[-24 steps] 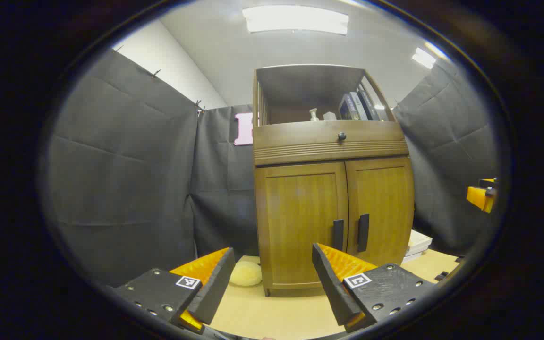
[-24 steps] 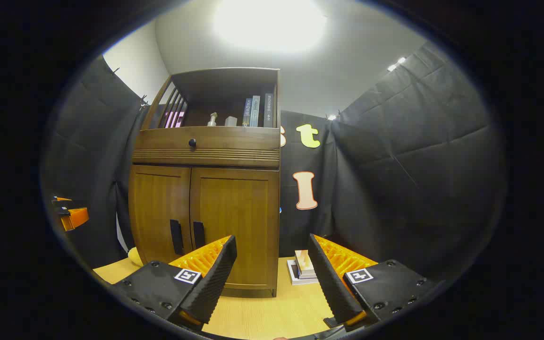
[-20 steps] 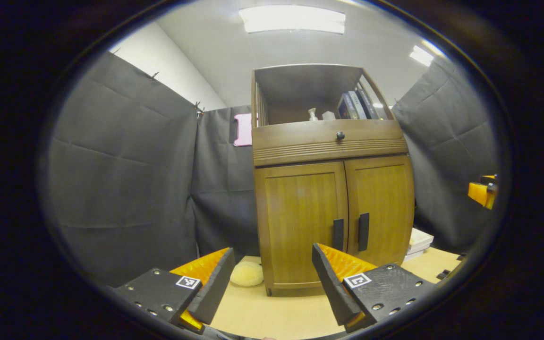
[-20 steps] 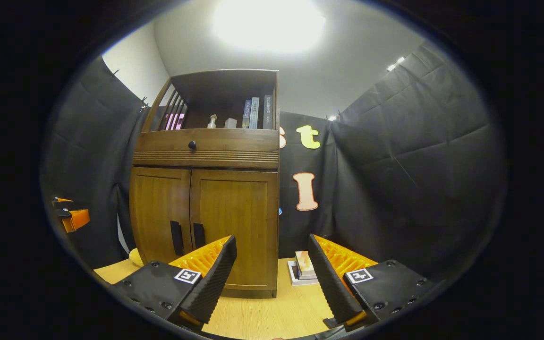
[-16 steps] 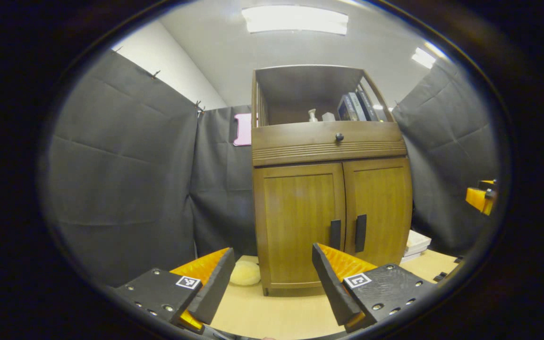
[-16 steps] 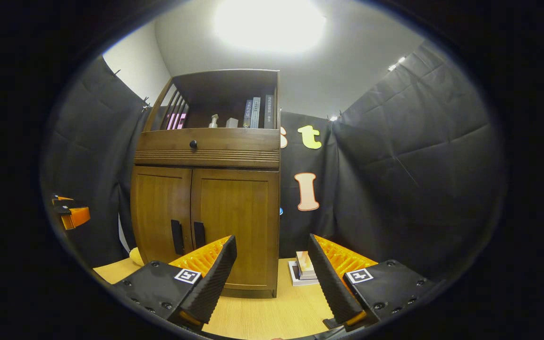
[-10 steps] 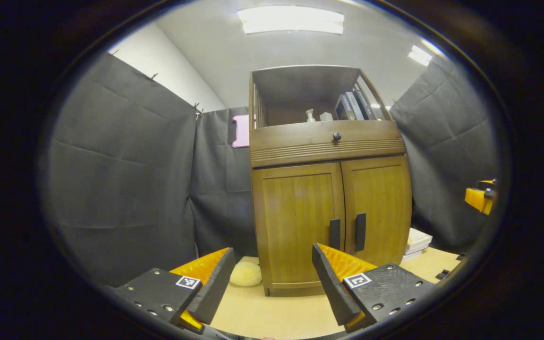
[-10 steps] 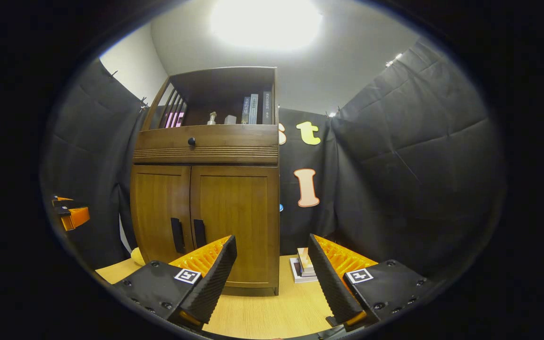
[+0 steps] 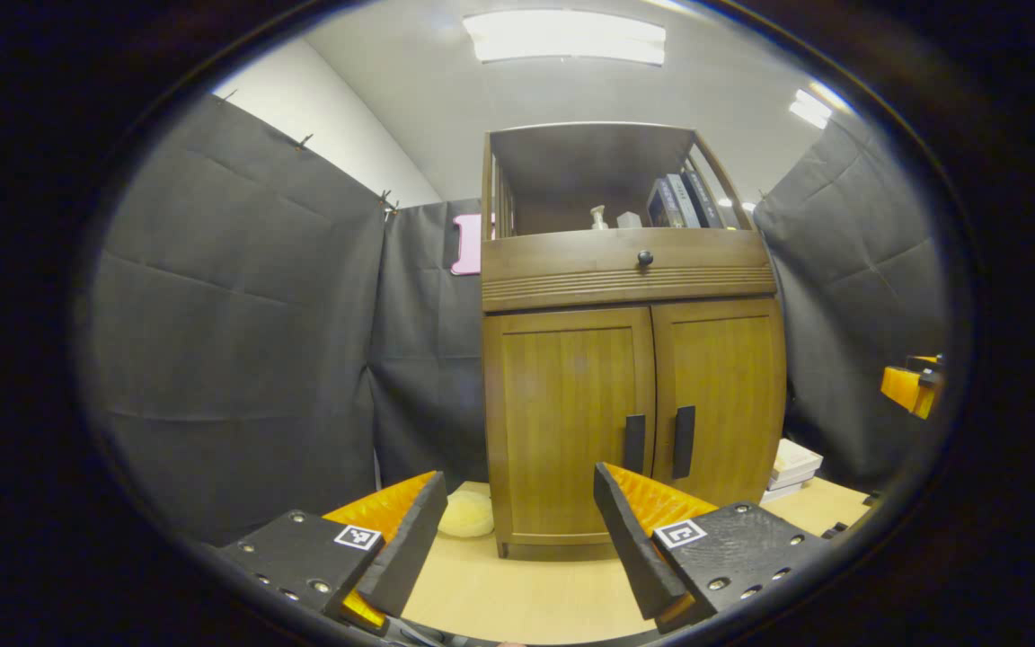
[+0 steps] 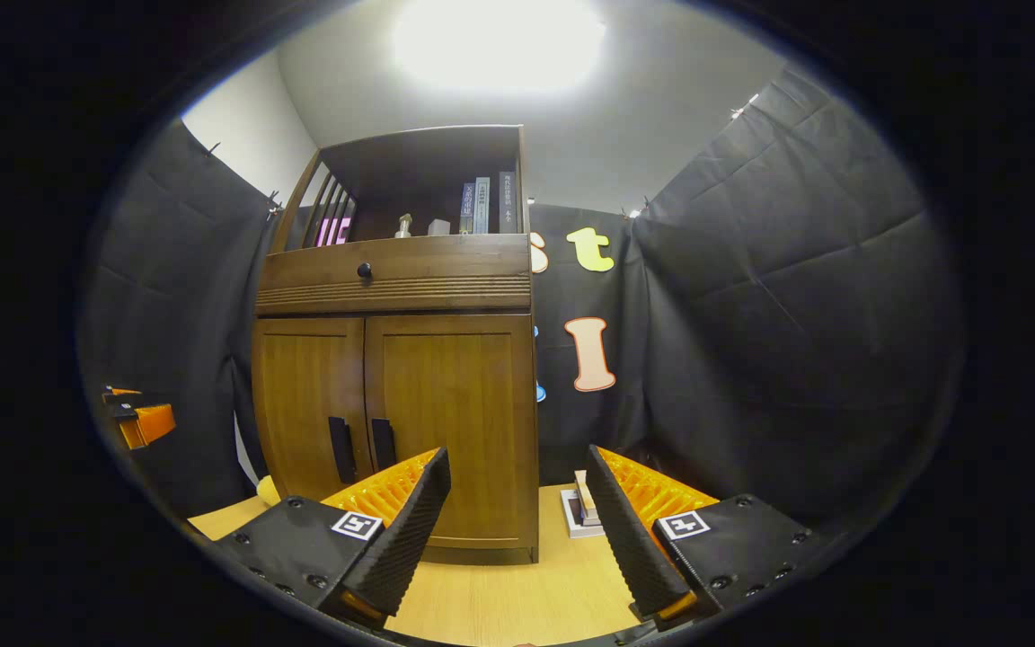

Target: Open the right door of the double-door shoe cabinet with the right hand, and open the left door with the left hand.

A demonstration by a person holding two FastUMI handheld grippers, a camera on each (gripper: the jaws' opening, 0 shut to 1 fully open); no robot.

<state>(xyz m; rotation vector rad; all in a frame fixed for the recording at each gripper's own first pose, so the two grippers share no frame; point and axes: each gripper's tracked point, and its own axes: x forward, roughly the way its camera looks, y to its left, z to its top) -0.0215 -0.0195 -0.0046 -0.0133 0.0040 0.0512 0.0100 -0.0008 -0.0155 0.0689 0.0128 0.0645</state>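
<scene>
The wooden shoe cabinet stands ahead with both doors shut. In the left gripper view its left door (image 9: 567,422) and right door (image 9: 720,386) meet at two dark vertical handles (image 9: 634,443) (image 9: 683,441). My left gripper (image 9: 517,472) is open and empty, well short of the cabinet and aimed at its left edge. In the right gripper view the right door (image 10: 455,404) carries its handle (image 10: 382,444) beside the left door's handle (image 10: 339,449). My right gripper (image 10: 517,451) is open and empty, pointing past the cabinet's right edge. Each gripper also shows far off at the other view's edge (image 9: 908,391) (image 10: 142,418).
A drawer with a round knob (image 9: 644,259) sits above the doors, under an open shelf with books (image 10: 482,207) and a small bottle. A stack of books (image 10: 582,512) lies right of the cabinet, a pale round object (image 9: 465,514) left of it. Light wooden surface (image 9: 517,593) lies in front.
Both views drifted slightly, and the cabinet looks a little nearer in the right gripper view. Both grippers stayed open and the doors stayed shut.
</scene>
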